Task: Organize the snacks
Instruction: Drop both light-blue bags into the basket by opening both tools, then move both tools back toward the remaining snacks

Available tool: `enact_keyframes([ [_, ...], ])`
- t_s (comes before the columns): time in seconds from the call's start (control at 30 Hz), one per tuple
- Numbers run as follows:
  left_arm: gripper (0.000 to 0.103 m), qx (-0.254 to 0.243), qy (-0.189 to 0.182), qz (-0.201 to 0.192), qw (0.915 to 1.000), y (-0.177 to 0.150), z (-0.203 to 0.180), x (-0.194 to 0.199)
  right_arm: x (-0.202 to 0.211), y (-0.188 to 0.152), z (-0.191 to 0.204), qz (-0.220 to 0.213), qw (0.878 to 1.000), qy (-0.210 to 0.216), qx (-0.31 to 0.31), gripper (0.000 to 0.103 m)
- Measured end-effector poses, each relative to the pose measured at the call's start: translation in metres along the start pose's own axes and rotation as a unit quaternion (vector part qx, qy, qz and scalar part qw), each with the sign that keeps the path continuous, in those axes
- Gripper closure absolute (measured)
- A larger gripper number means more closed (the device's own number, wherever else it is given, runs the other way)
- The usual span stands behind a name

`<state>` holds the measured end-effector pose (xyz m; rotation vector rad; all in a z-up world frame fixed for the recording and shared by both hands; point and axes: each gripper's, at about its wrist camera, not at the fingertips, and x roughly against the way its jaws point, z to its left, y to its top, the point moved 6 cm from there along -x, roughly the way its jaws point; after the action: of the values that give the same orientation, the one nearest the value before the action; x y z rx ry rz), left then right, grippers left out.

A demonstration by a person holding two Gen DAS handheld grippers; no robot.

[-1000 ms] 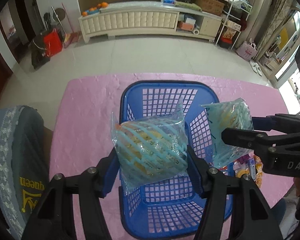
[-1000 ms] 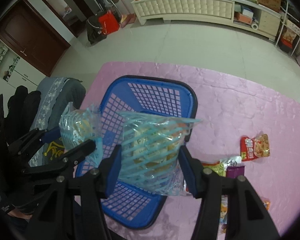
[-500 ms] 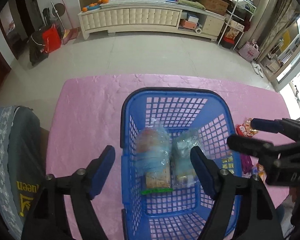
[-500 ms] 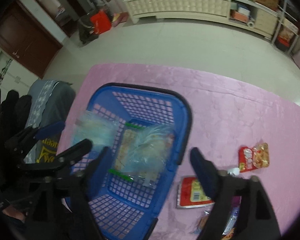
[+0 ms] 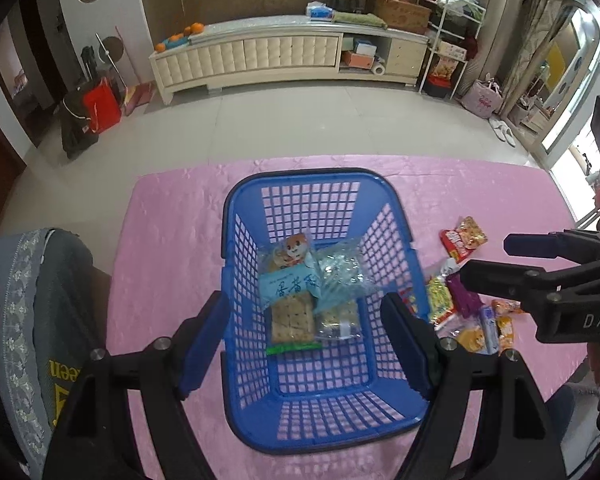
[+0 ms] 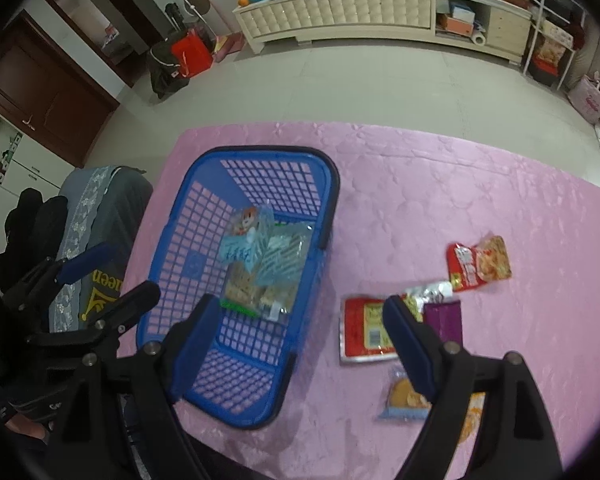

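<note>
- Left gripper, low centre of its view: jaws spread, empty, above the basket.
- Right gripper, low centre: spread, empty.
- Two cracker packs lie in the basket.
- Loose snacks lie right of it on the pink cloth.

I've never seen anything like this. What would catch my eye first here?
Probably the bright blue basket in the middle of the pink tablecloth, with clear cracker packs lying inside it. Next, the colourful loose snacks scattered on the cloth beside the basket. Up close, two black hand-held grippers with blue pads stand open and empty, the left over the basket, the right over its edge.
</note>
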<state>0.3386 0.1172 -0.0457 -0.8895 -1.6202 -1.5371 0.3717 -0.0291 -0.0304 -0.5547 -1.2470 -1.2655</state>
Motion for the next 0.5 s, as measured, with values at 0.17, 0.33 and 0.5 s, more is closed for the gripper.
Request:
enact_keyframes([
  [0.17,0.027,0.008,-0.007,-0.014,0.9998,-0.007,-0.011,0.026,0.026,-0.016,-0.005,-0.015,1.0,0.0,-0.006,0.017],
  [0.33,0.027,0.009,-0.011,-0.027,0.9995,-0.015,-0.025,0.046,0.048,-0.038,-0.014,-0.017,1.0,0.002,-0.014,0.017],
  [0.5,0.027,-0.001,-0.02,-0.03,0.9993,-0.025,-0.049,0.057,0.063,-0.058,-0.027,-0.025,0.999,-0.006,-0.019,0.017],
])
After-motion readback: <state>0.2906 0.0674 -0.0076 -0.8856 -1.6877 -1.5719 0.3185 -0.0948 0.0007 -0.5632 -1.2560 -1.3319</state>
